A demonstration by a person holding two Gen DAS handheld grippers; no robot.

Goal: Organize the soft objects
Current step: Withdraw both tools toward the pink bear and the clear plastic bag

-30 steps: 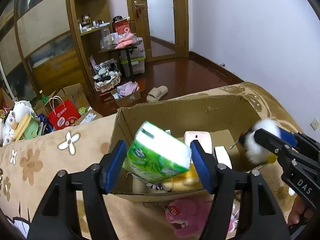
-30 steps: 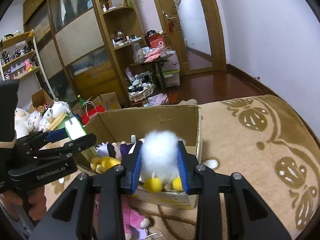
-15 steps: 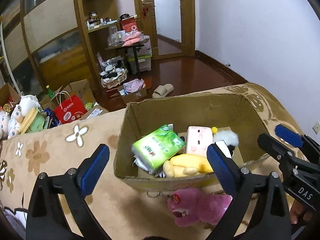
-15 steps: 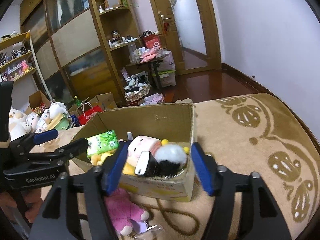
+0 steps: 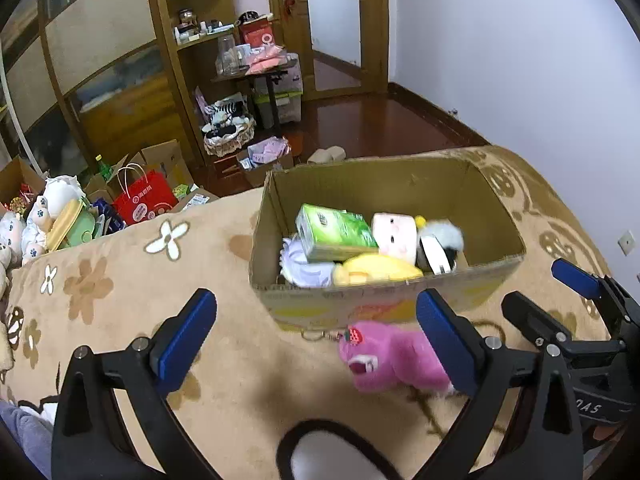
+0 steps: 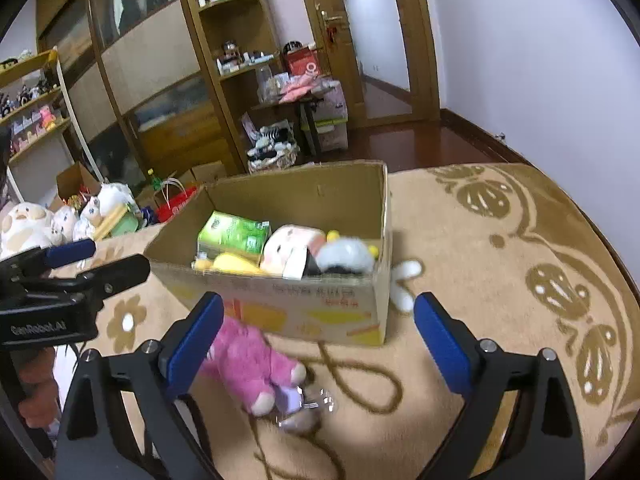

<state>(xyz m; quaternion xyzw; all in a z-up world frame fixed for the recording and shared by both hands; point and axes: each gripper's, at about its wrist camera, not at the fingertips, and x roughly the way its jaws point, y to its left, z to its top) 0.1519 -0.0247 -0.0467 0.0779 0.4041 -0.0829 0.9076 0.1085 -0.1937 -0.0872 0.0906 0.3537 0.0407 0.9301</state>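
Several soft items fill cardboard box (image 5: 384, 304): green tissue pack (image 5: 334, 232), yellow plush (image 5: 376, 270).

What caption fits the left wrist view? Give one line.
Left gripper opening, empty, above a rug; cardboard box holds tissue pack and plush toys; pink plush lies outside.

pink plush toy (image 6: 248, 364) blurred, white plush (image 6: 402, 284) half hidden behind cardboard box (image 6: 320, 312)
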